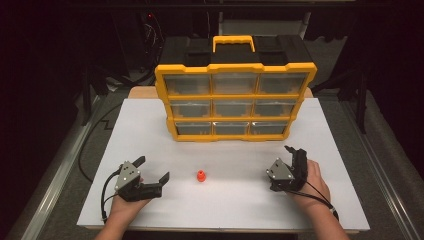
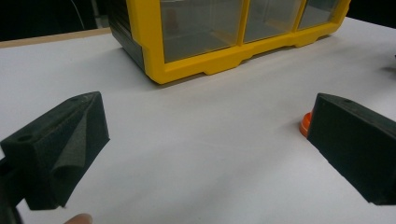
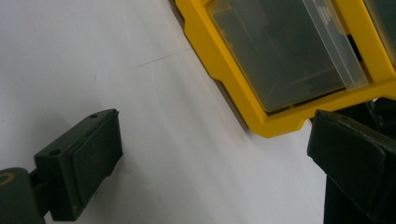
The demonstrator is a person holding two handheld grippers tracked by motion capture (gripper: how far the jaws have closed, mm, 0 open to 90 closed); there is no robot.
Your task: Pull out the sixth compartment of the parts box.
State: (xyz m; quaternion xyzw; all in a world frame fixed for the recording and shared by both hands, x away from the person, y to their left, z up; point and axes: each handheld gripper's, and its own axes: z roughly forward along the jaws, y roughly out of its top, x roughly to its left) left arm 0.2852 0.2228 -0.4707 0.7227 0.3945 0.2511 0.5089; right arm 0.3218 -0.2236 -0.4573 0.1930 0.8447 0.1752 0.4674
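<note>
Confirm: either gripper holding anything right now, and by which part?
Nothing held. Left gripper and right gripper both have jaws wide open with bare table between them. The small orange part lies loose on the white table, between the two grippers.

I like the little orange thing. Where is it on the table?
In the high view, the small orange plastic piece sits on the white table, between the left gripper and right gripper, nearer the left.

A yellow frame and black top are seen on the organiser (image 1: 235, 97), with clear drawers. The small cap (image 1: 201, 176) is coloured orange-red, the bench (image 1: 235, 200) white, the fingers (image 2: 60, 149) black.
</note>
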